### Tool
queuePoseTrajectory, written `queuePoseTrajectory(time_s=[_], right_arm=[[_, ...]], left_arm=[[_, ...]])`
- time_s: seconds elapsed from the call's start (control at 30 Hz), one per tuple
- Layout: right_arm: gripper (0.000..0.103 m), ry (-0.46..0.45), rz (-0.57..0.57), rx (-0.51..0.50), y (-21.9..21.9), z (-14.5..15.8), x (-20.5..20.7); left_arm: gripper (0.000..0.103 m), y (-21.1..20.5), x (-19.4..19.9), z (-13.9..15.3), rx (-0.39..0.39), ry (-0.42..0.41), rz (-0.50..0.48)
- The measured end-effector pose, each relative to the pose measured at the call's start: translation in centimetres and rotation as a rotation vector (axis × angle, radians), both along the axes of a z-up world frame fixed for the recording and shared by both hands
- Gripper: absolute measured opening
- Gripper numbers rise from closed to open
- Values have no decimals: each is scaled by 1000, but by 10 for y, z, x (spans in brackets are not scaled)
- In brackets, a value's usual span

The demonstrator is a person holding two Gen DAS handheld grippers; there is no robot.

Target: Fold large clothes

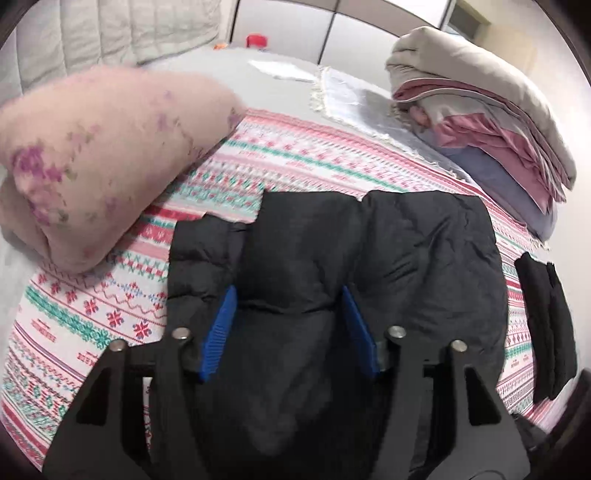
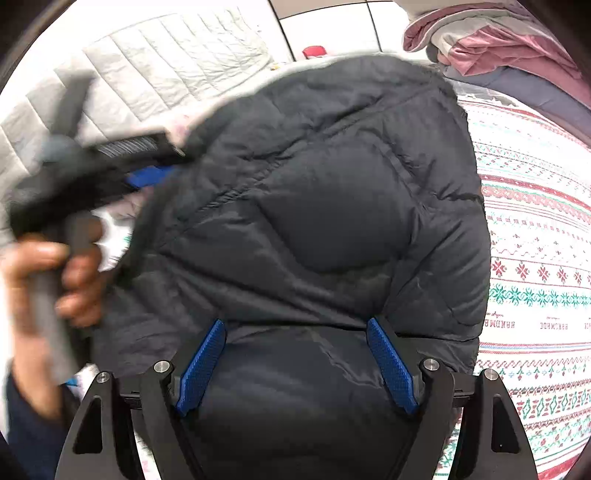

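A black quilted puffer jacket (image 1: 332, 251) lies on a patterned bedspread (image 1: 280, 162). My left gripper (image 1: 290, 295) hangs just above the jacket with its blue pads (image 1: 219, 332) wide apart and nothing between them. In the right wrist view the jacket (image 2: 332, 206) fills the middle, bunched and puffed up. My right gripper (image 2: 295, 328) is open over its near edge, its blue pads (image 2: 391, 365) apart. The left gripper (image 2: 147, 173) shows blurred at the jacket's left edge, held by a hand (image 2: 44, 273).
A pink floral rolled quilt (image 1: 96, 158) lies at the left. A stack of folded bedding (image 1: 491, 107) sits at the far right. A folded black garment (image 1: 546, 325) lies at the right edge. A white cloth (image 1: 354, 99) and a padded headboard (image 1: 92, 33) are beyond.
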State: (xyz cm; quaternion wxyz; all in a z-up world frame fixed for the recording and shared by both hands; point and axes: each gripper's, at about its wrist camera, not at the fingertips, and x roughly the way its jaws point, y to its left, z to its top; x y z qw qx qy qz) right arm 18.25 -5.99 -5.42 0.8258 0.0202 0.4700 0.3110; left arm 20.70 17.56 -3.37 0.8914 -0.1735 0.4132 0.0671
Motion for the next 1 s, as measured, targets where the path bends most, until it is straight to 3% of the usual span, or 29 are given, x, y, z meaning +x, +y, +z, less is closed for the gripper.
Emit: queuePoseTrajectory(time_s=[0.17,0.33,0.43,0.53,0.63,0.83,1.0], right_arm=[[81,-83,-97,102,-26,38,30],[80,-84,-151,93,-9,49,96],[80,-52,-128,41,18,30,134],[81,-17,-126,-95,46,-6,157],[82,27,-144,-91,49,-28,164],[82,31,-139,-106,50,-38,167],[82,-6,-157,-136,50,-29,161]], left_arm=[[62,15,-8,-10,-97,7,3],[62,13,4,-20,-83,18,3],[62,12,7,-25,-66,20,4],[64,12,11,-31,-47,23,24],[64,12,15,-33,-32,31,27],[64,6,16,-35,16,35,25],[65,2,16,-36,52,35,12]])
